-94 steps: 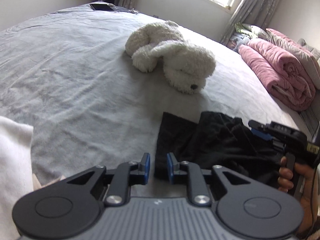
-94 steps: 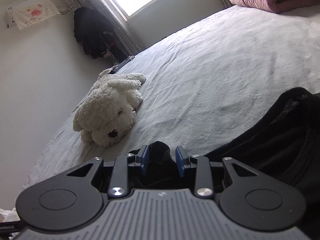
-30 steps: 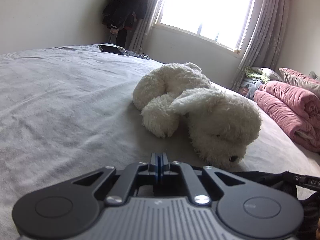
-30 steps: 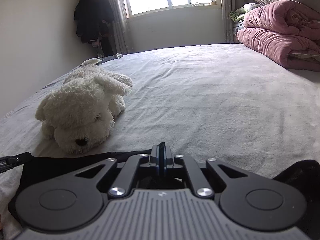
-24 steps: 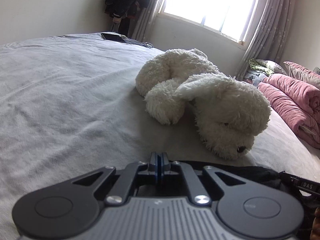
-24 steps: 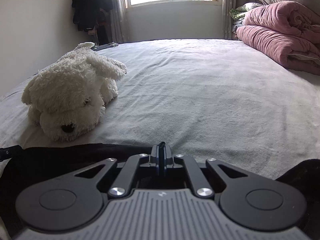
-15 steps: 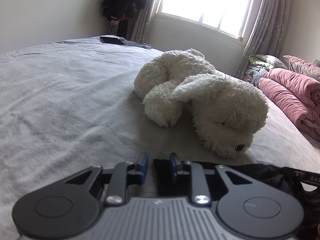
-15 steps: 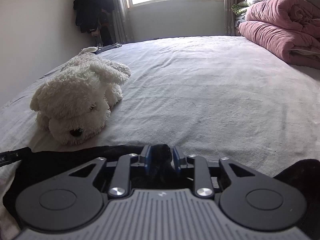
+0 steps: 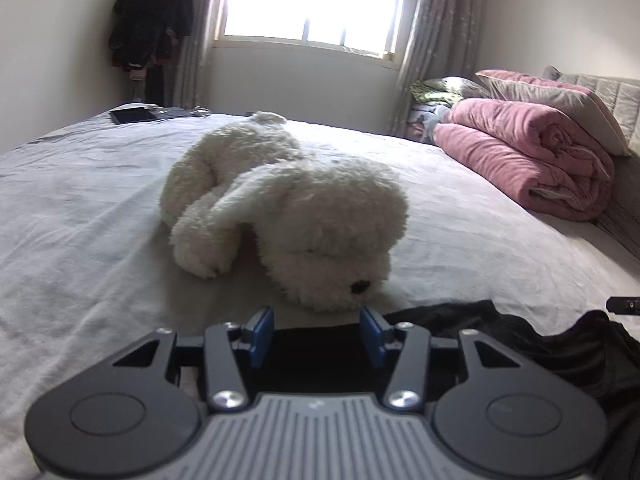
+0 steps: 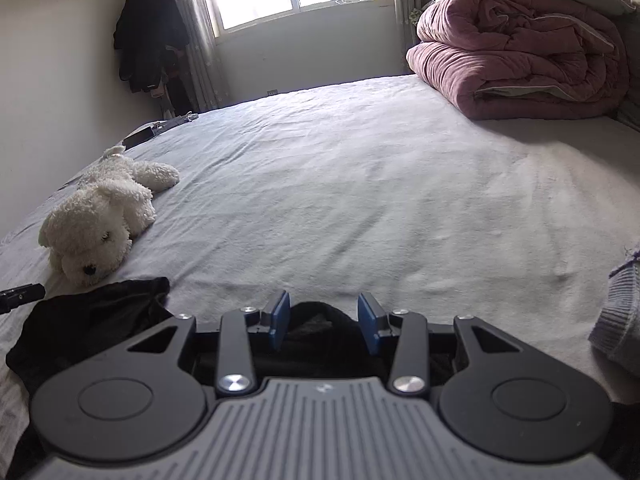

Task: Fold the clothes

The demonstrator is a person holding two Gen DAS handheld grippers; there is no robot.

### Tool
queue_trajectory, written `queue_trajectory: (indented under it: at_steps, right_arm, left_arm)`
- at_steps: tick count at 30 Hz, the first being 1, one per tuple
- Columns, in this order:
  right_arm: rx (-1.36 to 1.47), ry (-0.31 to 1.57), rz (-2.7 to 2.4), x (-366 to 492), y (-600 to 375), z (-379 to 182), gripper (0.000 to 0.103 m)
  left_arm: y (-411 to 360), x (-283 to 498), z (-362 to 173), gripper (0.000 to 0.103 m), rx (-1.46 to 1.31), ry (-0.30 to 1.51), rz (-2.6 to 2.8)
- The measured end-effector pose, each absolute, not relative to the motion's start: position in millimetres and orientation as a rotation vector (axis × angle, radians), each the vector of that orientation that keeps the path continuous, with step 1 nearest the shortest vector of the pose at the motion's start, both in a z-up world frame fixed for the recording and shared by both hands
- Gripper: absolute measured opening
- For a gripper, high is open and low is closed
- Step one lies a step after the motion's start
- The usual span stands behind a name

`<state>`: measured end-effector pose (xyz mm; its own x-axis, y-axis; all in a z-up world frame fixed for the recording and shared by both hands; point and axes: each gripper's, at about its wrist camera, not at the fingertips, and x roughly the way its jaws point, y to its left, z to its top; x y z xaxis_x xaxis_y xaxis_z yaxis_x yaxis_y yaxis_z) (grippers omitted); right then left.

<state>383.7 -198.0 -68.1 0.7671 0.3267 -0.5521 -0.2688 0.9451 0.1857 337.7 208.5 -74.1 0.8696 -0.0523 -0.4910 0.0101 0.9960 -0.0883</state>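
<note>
Bedroom; grey-sheeted bed (image 10: 360, 168) lying under a bright window. Crumpled black cloth garment (image 9: 520, 344) is resting on the sheet just before a fluffy white plush dog (image 9: 288, 216). Left gripper (image 9: 317, 334) and right gripper (image 10: 323, 322) are hovering over it, jaws apart, gripping nothing.

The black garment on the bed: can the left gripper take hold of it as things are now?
Probably yes. The left gripper is open, and the black garment lies on the bed right between and below its fingers, nothing covering it.
</note>
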Motion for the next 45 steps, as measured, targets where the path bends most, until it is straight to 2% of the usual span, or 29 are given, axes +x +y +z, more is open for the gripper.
queue_trajectory:
  at_steps: [10,13,18,27,28,29,30,31,32,33,41,45]
  right_arm:
    - [0.03,0.557,0.387,390.8,-222.1,-73.7,0.042]
    - [0.004,0.559,0.375,392.6,-227.1,-76.3,0.042]
    - [-0.101,0.596,0.404,396.1,-211.8,-91.1,0.042]
    - [-0.172,0.622,0.456,398.2,-195.7,-102.8,0.042]
    - [-0.173,0.624,0.461,398.2,-194.3,-104.0,0.04]
    - [-0.174,0.626,0.468,398.1,-192.8,-104.9,0.031]
    - [-0.176,0.625,0.487,397.2,-190.7,-104.9,0.025]
    - [-0.18,0.623,0.501,396.3,-188.4,-104.7,0.013]
    - [-0.189,0.616,0.495,395.3,-185.9,-104.2,0.007]
    - [-0.198,0.61,0.49,394.3,-183.3,-103.6,0.006]
    - [-0.205,0.502,0.346,394.4,-186.2,-95.9,0.004]
    - [-0.199,0.448,0.27,396.2,-190.2,-92.7,0.004]
  left_arm:
    - [141.8,402.9,-76.4,0.049,0.134,0.558,-0.244]
    - [132.5,417.8,-85.0,0.049,0.121,0.598,-0.282]
    - [120.4,422.8,-105.7,0.05,0.138,0.61,-0.292]
    - [111.6,426.7,-108.3,0.049,0.152,0.6,-0.35]
    - [109.4,427.1,-108.7,0.045,0.157,0.602,-0.357]
    - [107.3,427.4,-109.1,0.041,0.161,0.604,-0.364]
    - [105.4,427.0,-109.4,0.029,0.162,0.605,-0.377]
    - [103.5,426.5,-109.7,0.017,0.162,0.605,-0.391]
    - [101.3,425.4,-109.8,0.011,0.169,0.602,-0.401]
    - [99.0,423.5,-109.7,0.004,0.183,0.592,-0.398]
    - [103.3,412.3,-93.0,0.002,0.179,0.435,-0.283]
    - [106.5,416.6,-92.6,0.002,0.165,0.411,-0.234]
